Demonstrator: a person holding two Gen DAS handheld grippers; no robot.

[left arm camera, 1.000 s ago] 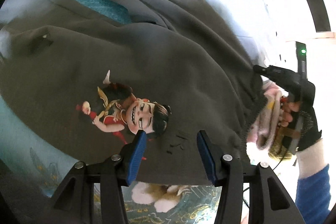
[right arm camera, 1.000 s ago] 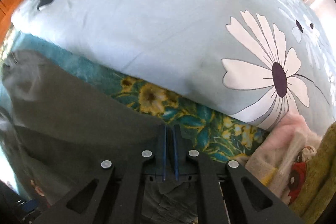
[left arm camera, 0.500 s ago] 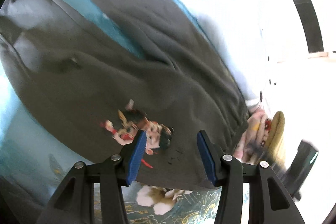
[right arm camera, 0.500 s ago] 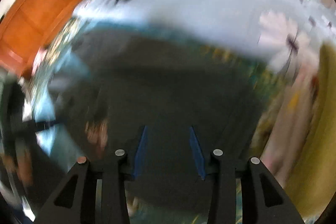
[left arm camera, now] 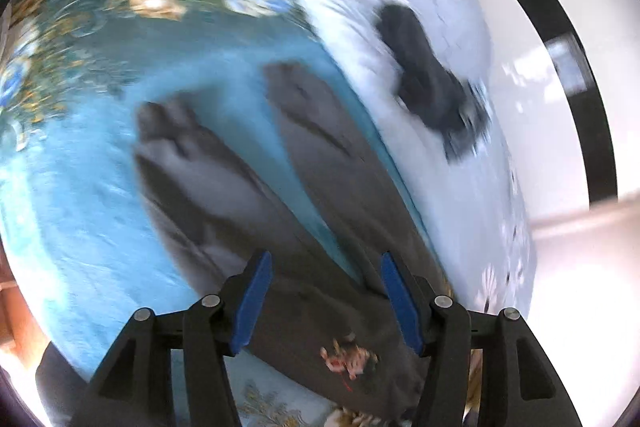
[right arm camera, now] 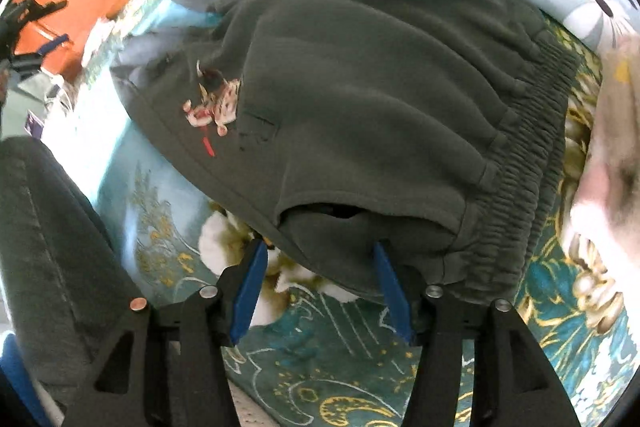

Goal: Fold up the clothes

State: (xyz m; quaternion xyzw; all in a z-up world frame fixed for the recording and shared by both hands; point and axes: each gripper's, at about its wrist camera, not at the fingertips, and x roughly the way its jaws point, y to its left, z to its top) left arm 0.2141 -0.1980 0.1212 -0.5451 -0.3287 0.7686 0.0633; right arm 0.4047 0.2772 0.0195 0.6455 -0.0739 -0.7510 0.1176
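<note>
Over the teal floral bedspread [right arm camera: 344, 359], right gripper [right arm camera: 320, 287], clamped a second ago, is opening at the grey-green fleece trousers' [right arm camera: 360, 99] waistband corner; left gripper [left arm camera: 326, 301] widens, empty, above both legs, ready for regrasp.

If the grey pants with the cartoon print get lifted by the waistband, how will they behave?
The grey pants will probably drape and sag: they already lie in soft folds. The fleecy-looking fabric seems thick, so likely heavy enough to drag along the bedspread. The ribbed waistband should give the jaws a bunched, non-slippery hold.
</note>
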